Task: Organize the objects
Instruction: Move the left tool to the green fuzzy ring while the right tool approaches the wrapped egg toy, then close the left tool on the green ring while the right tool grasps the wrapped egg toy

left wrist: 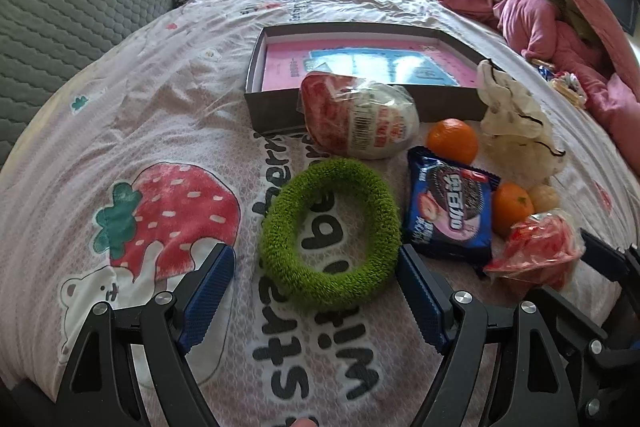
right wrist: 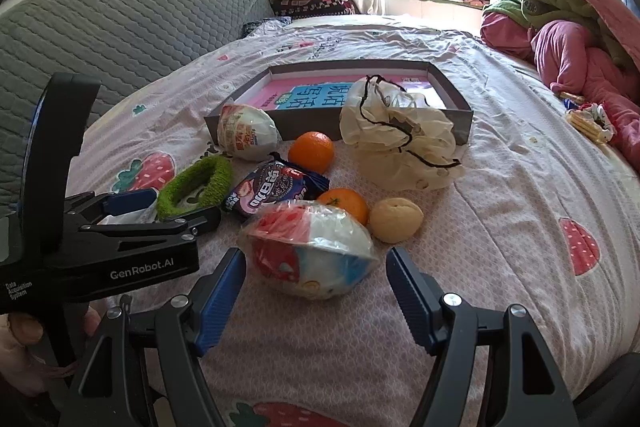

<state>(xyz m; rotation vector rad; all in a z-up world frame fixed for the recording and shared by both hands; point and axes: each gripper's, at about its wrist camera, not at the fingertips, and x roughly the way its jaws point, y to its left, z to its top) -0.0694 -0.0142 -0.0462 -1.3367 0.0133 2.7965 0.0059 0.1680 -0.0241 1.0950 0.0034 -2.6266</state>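
Reaching over the bed (left wrist: 160, 75), we had both grippers at the pick-up stage: the left gripper (left wrist: 316, 267) stood with jaws wide around the green ring (left wrist: 330, 231), the right gripper (right wrist: 316, 281) with jaws wide beside a wrapped bowl (right wrist: 312, 251). Next, we judged, each needed to close gently, then carry toward the box (right wrist: 240, 123) behind.

The left tongs (left wrist: 316, 259) are held wide open, low and pointing forward, blue pads (left wrist: 210, 297) facing inward. The right tongs (right wrist: 316, 277) are likewise spread wide. A hand (right wrist: 24, 343) is seen gripping the left tongs' handle from below.
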